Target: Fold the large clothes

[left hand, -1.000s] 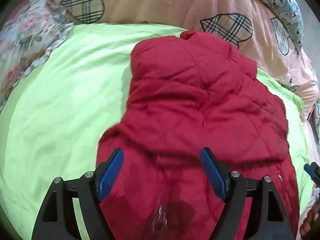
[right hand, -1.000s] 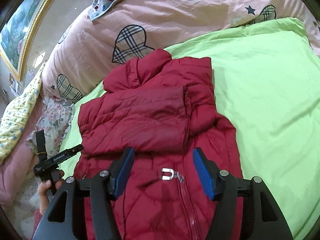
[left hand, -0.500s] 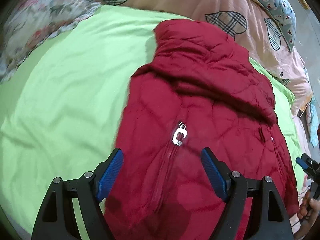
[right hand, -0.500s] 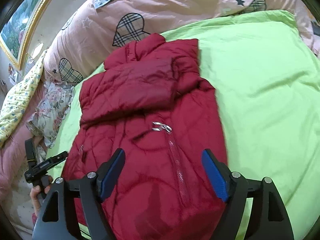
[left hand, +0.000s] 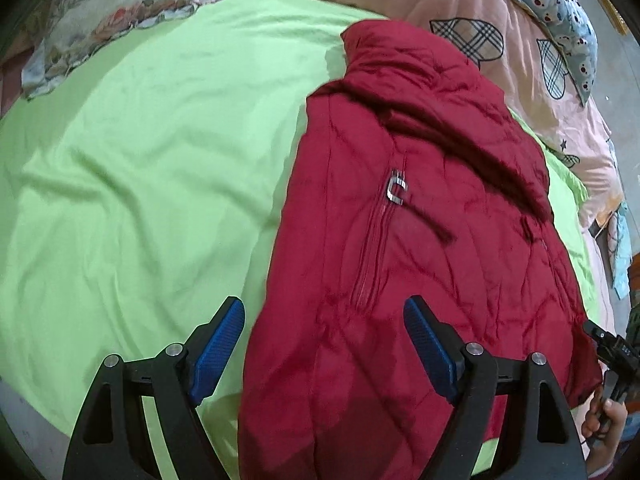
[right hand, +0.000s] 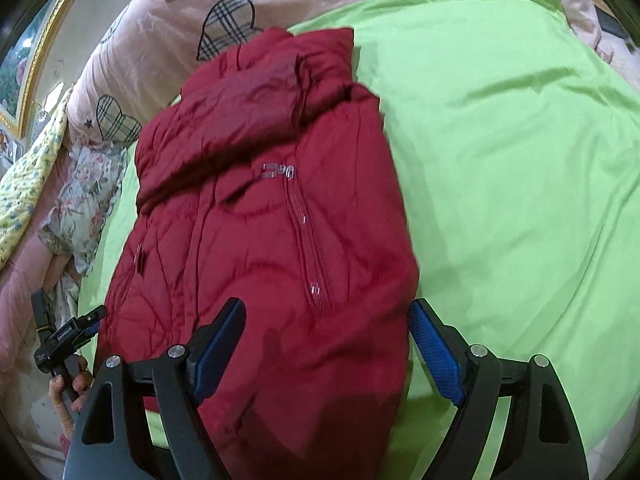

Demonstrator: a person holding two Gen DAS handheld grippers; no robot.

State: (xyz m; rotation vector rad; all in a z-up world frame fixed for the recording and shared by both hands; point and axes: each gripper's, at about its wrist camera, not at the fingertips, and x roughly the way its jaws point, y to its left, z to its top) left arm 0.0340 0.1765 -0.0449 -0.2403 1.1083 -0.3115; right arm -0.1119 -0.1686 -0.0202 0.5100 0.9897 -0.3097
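A dark red quilted jacket (left hand: 420, 240) lies on the lime green sheet (left hand: 140, 180), collar far, hem near, with sleeves folded across its chest. A silver zipper pull (left hand: 396, 191) sits mid-front. It also shows in the right wrist view (right hand: 260, 220) with the zipper pull (right hand: 279, 172). My left gripper (left hand: 324, 344) is open and empty, hovering over the hem. My right gripper (right hand: 326, 344) is open and empty, also over the hem. The left gripper shows at the right view's left edge (right hand: 60, 340), and the right gripper at the left view's right edge (left hand: 612, 348).
A pink quilt with plaid hearts (left hand: 500, 20) is bunched behind the jacket. Floral bedding (left hand: 100, 12) lies at the far left, also seen in the right wrist view (right hand: 80, 184). A gold picture frame (right hand: 28, 72) hangs on the wall.
Both grippers have pulled back toward the jacket's hem, staying open. The zipper pull now appears farther away in both views.
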